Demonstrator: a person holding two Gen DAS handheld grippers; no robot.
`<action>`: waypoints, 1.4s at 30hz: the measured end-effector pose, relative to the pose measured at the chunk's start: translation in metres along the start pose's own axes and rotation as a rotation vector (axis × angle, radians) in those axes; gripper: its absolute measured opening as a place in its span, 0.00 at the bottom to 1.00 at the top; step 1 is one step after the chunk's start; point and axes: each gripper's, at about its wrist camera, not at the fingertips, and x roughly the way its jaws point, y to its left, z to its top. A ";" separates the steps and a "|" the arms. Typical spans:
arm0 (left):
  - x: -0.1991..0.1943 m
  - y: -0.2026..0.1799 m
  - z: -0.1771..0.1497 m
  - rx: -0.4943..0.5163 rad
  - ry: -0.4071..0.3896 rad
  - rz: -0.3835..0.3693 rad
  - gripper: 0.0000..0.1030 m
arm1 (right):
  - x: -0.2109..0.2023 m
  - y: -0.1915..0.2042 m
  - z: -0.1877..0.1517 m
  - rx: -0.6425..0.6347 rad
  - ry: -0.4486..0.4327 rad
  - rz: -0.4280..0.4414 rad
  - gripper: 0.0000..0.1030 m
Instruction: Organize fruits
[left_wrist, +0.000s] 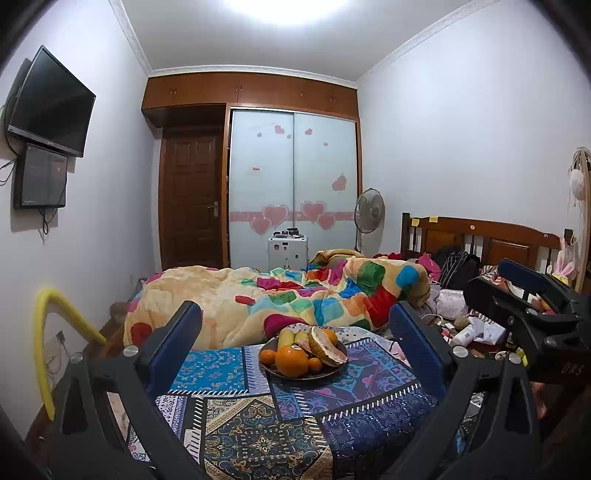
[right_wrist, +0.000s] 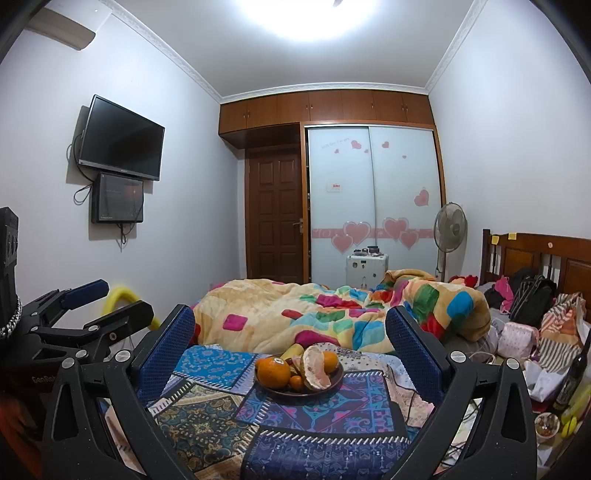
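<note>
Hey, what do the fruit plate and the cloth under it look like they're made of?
Plate: dark brown and fairly matte, so perhaps wood or glazed ceramic; I can't tell which. Cloth: a printed patchwork fabric, soft, with creases, likely cotton.

Colourful quilt (left_wrist: 295, 295) heaped before heart-stickered wardrobe (left_wrist: 293, 184).

Patterned cloth cover (left_wrist: 258, 424), glossy dark plate (left_wrist: 295, 376) — fluffy blanket (left_wrist: 229, 295), wood headboard (left_wrist: 498, 240)

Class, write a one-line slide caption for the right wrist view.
Open right gripper faces a dark round plate of oranges and cut pomelo on a patterned blue cloth.
</note>
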 end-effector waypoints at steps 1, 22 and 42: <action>0.000 0.000 0.000 0.001 0.000 0.001 1.00 | 0.000 0.000 0.000 0.000 0.000 0.000 1.00; 0.001 0.006 0.002 -0.018 0.002 -0.007 1.00 | 0.000 0.000 0.000 -0.002 -0.003 -0.003 1.00; 0.005 0.000 -0.001 -0.005 0.030 -0.029 1.00 | 0.000 -0.001 -0.001 0.003 0.001 -0.003 1.00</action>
